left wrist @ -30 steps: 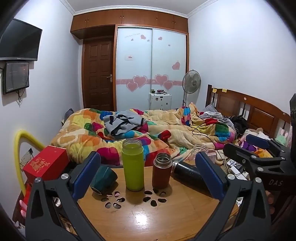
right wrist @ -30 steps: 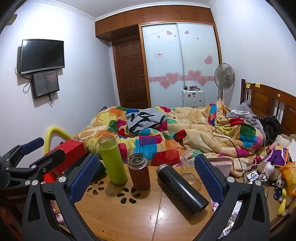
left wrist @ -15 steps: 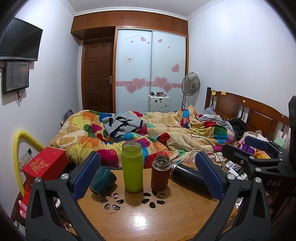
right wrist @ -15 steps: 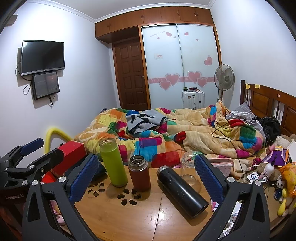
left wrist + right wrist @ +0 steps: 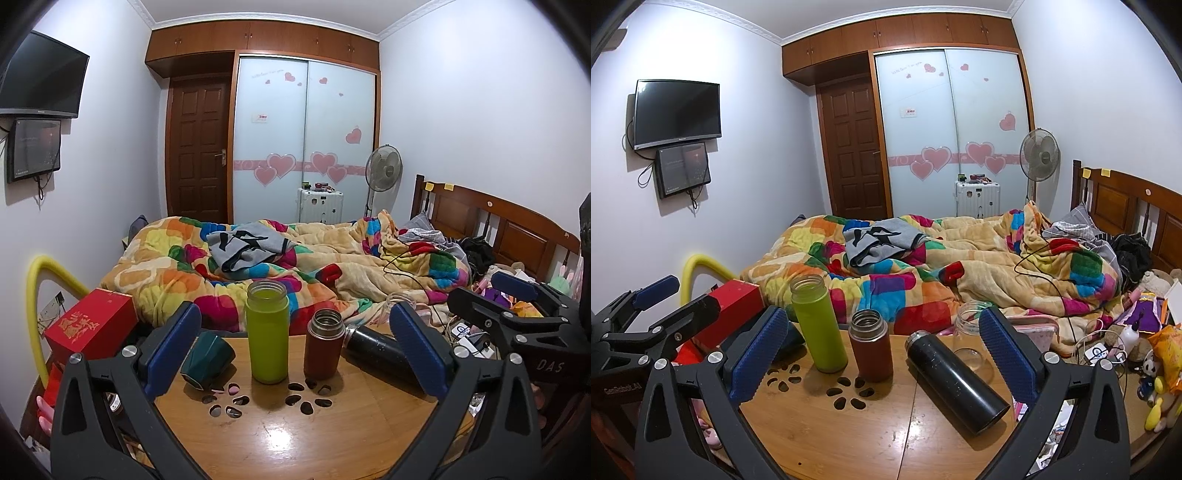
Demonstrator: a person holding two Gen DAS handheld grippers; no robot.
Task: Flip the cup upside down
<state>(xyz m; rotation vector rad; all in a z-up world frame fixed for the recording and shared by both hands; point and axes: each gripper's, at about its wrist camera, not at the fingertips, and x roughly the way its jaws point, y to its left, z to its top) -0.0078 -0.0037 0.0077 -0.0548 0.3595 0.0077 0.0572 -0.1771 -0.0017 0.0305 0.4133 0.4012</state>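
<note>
A dark green cup (image 5: 207, 357) lies on its side at the left of the round wooden table (image 5: 280, 435), just inside my left gripper's left finger. In the right wrist view only a dark sliver of it (image 5: 792, 341) shows behind the left finger. A tall green bottle (image 5: 267, 330) and a short brown flask (image 5: 323, 343) stand upright mid-table, both uncapped. A black flask (image 5: 955, 380) lies on its side. A clear glass jar (image 5: 971, 347) stands behind it. My left gripper (image 5: 295, 350) and my right gripper (image 5: 882, 354) are open and empty above the near edge.
A red box (image 5: 90, 325) sits left of the table beside a yellow tube (image 5: 37, 295). A bed with a colourful quilt (image 5: 295, 269) lies behind. Cables, chargers and toys (image 5: 1137, 343) clutter the right side. The table has cut-out holes (image 5: 266, 400).
Both grippers have tilted up slightly, so the table objects sit a little lower in view. Nothing on the table has moved. Both stay open.
</note>
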